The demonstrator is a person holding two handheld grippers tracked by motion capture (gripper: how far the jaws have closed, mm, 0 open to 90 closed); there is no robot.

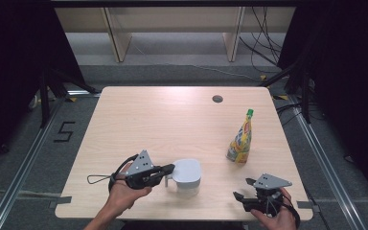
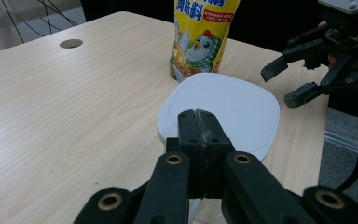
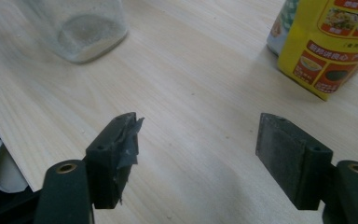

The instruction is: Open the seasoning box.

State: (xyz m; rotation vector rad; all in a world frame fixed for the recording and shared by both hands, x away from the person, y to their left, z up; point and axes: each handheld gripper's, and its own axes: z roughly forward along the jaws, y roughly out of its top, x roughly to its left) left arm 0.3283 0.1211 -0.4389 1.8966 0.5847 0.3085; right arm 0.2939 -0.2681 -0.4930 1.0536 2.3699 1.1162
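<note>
Left hand-held gripper (image 1: 168, 169) is fully closed at the near-left edge of the lidded clear container (image 1: 187, 177), which stands at the front middle of the bench (image 1: 139, 120). Its tips meet just under the white lid (image 2: 223, 112), apparently pinching a small tab or handle there to steady the container, though the contact is hidden. Right hand-held gripper (image 1: 242, 194) holds nothing, jaws wide apart, waiting near the front right edge. The yellow seasoning pouch (image 1: 240, 139) stands upright just beyond, untouched.

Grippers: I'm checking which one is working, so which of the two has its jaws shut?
The left gripper, beside the white-lidded jar: jaws pressed together. The right gripper stands open over bare table.
</note>
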